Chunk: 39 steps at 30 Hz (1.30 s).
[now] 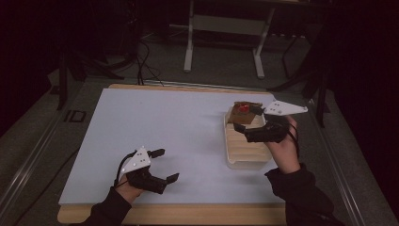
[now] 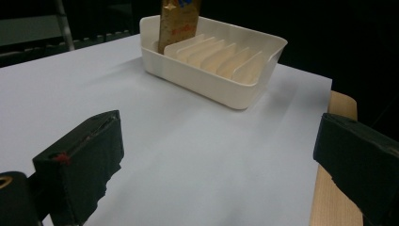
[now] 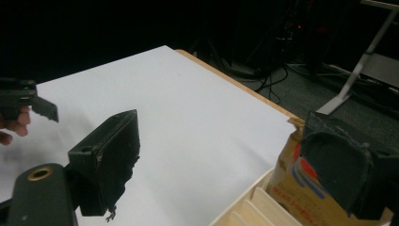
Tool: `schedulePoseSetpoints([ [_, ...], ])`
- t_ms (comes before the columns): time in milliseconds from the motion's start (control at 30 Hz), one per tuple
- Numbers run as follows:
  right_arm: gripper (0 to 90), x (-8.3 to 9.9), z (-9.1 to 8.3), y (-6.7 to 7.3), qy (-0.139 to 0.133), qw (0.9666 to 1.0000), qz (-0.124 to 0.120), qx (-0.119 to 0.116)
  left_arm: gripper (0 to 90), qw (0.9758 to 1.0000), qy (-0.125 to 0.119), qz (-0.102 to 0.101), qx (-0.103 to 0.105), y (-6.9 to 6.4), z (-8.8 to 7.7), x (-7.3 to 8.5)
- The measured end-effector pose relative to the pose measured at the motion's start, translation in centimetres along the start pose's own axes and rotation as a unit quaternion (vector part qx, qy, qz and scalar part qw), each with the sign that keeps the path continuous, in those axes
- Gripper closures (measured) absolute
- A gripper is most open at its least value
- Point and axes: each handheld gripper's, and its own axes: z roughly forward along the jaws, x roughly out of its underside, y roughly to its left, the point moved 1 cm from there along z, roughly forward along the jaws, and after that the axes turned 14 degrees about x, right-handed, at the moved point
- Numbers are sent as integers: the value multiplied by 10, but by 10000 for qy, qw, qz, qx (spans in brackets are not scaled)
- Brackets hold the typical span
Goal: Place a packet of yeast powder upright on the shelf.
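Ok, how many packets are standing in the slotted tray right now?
1. A brown packet stands upright in the far end slot of the cream tray, beside the open right gripper. The other slots look empty, though the hand hides part of them.

One cream slotted rack (image 1: pixel 247 149) sits on the white table (image 1: pixel 164 127), and one brown snack packet (image 1: pixel 244 114) stands in the rack's far end. Two grippers: the right gripper (image 1: pixel 251 123) over the rack, the left gripper (image 1: pixel 164 165) well left of it.
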Motion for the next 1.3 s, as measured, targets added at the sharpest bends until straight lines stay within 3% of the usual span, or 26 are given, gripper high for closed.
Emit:
schedulePoseSetpoints([
  [200, 136, 10, -6, 11, -13, 9997, 107, -219, 21, 9999, 22, -93, 48, 0, -1, 0],
  [733, 134, 39, -27, 54, -75, 9989, 50, -462, 7, 9998, 82, -182, 36, -1, -2, -1],
  [1300, 135, 75, -37, 77, 52, 9968, -68, -793, 7, 9998, 60, -190, 96, -1, -2, -2],
])
